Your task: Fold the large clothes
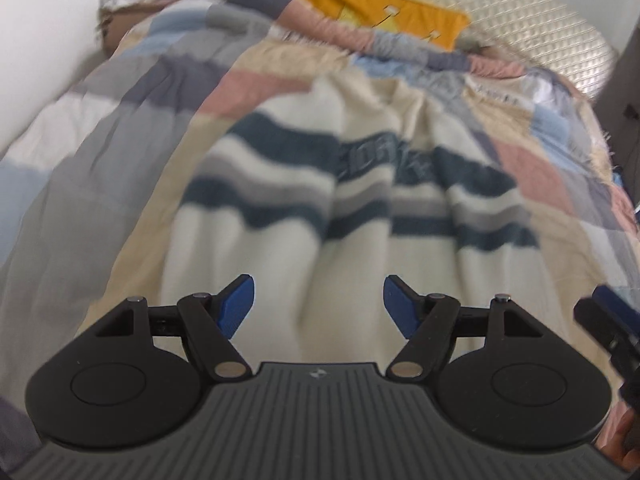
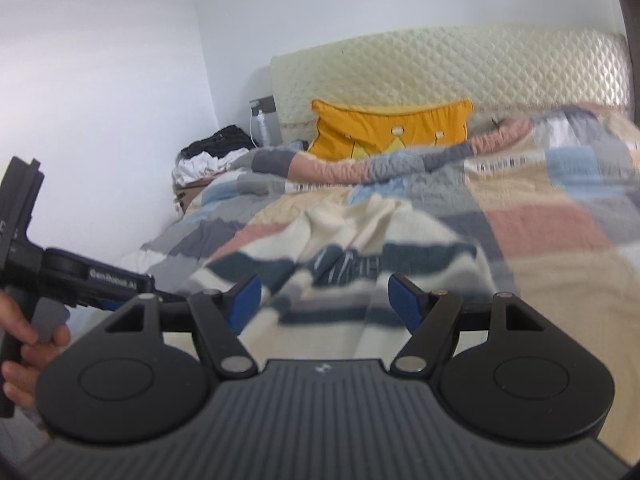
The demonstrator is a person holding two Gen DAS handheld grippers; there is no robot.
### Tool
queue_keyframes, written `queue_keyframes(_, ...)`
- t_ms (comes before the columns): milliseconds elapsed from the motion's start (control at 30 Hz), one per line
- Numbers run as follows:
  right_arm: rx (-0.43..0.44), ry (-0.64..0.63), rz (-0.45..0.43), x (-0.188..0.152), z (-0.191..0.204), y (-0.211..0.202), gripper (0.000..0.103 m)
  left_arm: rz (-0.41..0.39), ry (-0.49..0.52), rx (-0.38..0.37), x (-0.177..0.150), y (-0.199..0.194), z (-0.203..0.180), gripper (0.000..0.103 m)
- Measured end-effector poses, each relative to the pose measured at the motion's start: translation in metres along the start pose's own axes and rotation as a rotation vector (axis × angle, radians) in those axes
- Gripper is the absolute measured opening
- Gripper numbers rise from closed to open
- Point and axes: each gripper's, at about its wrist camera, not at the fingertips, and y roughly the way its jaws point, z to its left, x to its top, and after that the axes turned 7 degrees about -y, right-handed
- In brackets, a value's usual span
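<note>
Nearest, the left tongs [image 1: 318, 306] and right tongs [image 2: 325, 302] stood wide apart, blue pads gripping nothing, poised above the cream knitted sweater with dark teal and grey stripes [image 1: 320, 208]. It lay spread but rumpled on the pastel patchwork quilt [image 1: 168, 92] of the bed, below an orange cushion [image 2: 392, 128] and quilted cream headboard [image 2: 460, 64]. The step looked like the approach; next, each needs a hem or sleeve edge to pinch.

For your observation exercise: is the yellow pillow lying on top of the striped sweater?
No, the yellow pillow leans against the headboard, beyond the striped sweater.
</note>
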Motion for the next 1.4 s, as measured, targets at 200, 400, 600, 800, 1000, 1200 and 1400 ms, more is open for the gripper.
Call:
queue_keyframes(200, 0.011, 0.006, 0.144, -0.036, 0.008, 0.017, 0.072, 0.094, -0.017, 0.019, -0.021, 0.013, 0.028, 0.075)
queue_keyframes(400, 0.067, 0.04, 0.201, -0.05, 0.01, 0.031, 0.072, 0.146, 0.008, 0.009, -0.046, 0.013, 0.028, 0.068)
queue_keyframes(600, 0.075, 0.037, 0.224, -0.055, 0.009, 0.048, 0.072, 0.152, 0.057, 0.057, -0.059, 0.017, 0.021, 0.051)
queue_keyframes(800, 0.038, -0.023, 0.274, -0.061, 0.006, 0.07, 0.072, 0.192, 0.026, 0.048, -0.041, 0.017, 0.039, 0.019)
queue_keyframes(1000, 0.027, 0.004, 0.289, -0.063, -0.001, 0.073, 0.072, 0.081, -0.078, 0.067, 0.019, 0.001, 0.07, 0.014)
queue_keyframes(1200, -0.002, -0.013, 0.304, -0.065, -0.003, 0.076, 0.072, -0.131, -0.123, 0.225, 0.123, -0.032, 0.122, 0.013)
queue_keyframes(1400, -0.015, -0.019, 0.296, -0.063, -0.006, 0.076, 0.072, -0.35, -0.207, 0.35, 0.215, -0.06, 0.184, 0.013)
